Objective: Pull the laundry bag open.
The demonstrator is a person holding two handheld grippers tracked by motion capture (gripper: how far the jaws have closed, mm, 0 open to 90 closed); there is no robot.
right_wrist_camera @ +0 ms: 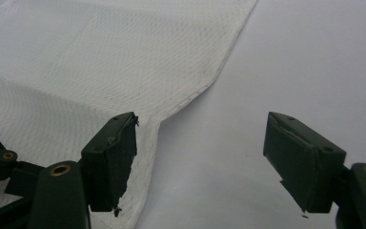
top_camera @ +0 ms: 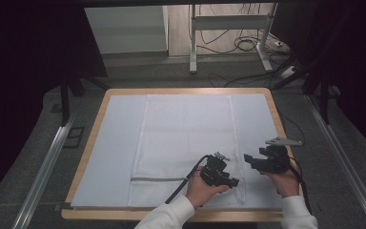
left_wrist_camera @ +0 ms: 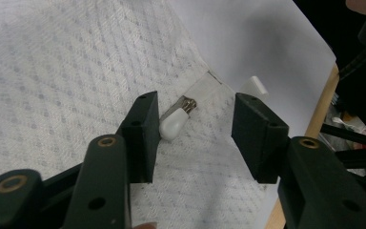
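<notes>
**Both tools open over the mesh bag, near edge of table**

High view: white mesh bag (top_camera: 186,143) lies flat on a pale sheet covering the wooden table (top_camera: 91,138). A grey zipper (top_camera: 157,180) runs across the bag near its near edge. Left tool (top_camera: 232,182) sits over the bag's near right corner, held by the left hand (top_camera: 201,188). Right tool (top_camera: 250,158) is just beside the bag's right edge, over the bare sheet, held by the right hand (top_camera: 283,181). The 2 tools are near each other, not touching. White sleeves come in from the bottom.

Left gripper view: left tool (left_wrist_camera: 193,129) has its jaws spread apart, nothing clamped. White zipper pull (left_wrist_camera: 174,125) on a small metal slider lies on the mesh between the jaws, right against the left-hand jaw; can't tell if it touches. Table's wooden edge shows at right.

Right gripper view: right tool (right_wrist_camera: 200,152) jaws wide apart, empty. The left-hand jaw is over the bag's hemmed edge (right_wrist_camera: 190,98); the other jaw is over the plain sheet (right_wrist_camera: 305,57). Part of the left tool shows at the far left.
</notes>
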